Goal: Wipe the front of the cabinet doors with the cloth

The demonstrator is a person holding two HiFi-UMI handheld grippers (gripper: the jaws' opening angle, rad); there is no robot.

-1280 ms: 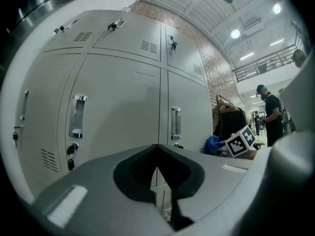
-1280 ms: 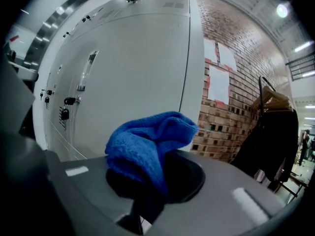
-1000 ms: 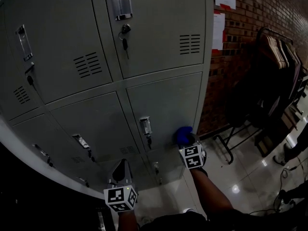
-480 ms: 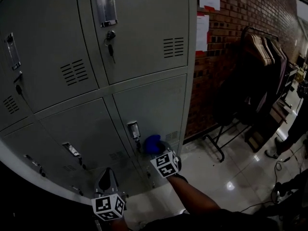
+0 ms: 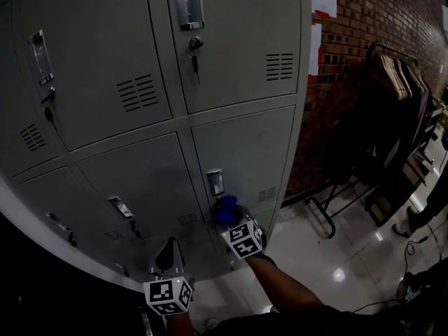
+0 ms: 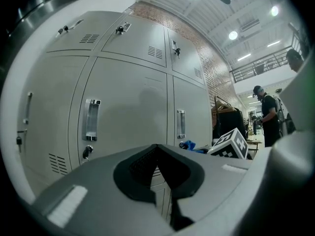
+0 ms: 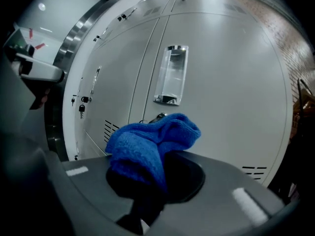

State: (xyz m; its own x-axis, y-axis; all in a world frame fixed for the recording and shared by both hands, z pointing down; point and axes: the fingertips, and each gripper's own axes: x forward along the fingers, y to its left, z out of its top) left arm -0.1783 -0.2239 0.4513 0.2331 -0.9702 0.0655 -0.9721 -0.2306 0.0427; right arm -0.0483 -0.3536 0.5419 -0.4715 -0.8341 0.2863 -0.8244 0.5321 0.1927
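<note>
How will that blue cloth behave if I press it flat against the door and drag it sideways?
The blue cloth bunches and droops over the right gripper, so it is probably soft and floppy and should flatten against the cabinet door. Its looped, fuzzy weave suggests some drag rather than slipping. Loose folds might snag on the recessed handle.

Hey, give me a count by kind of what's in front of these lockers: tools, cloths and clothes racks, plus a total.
Tools: 2 (left tool, right tool)
Blue cloth: 1, gripped in the right tool
Clothes rack: 1
Total: 4
</note>
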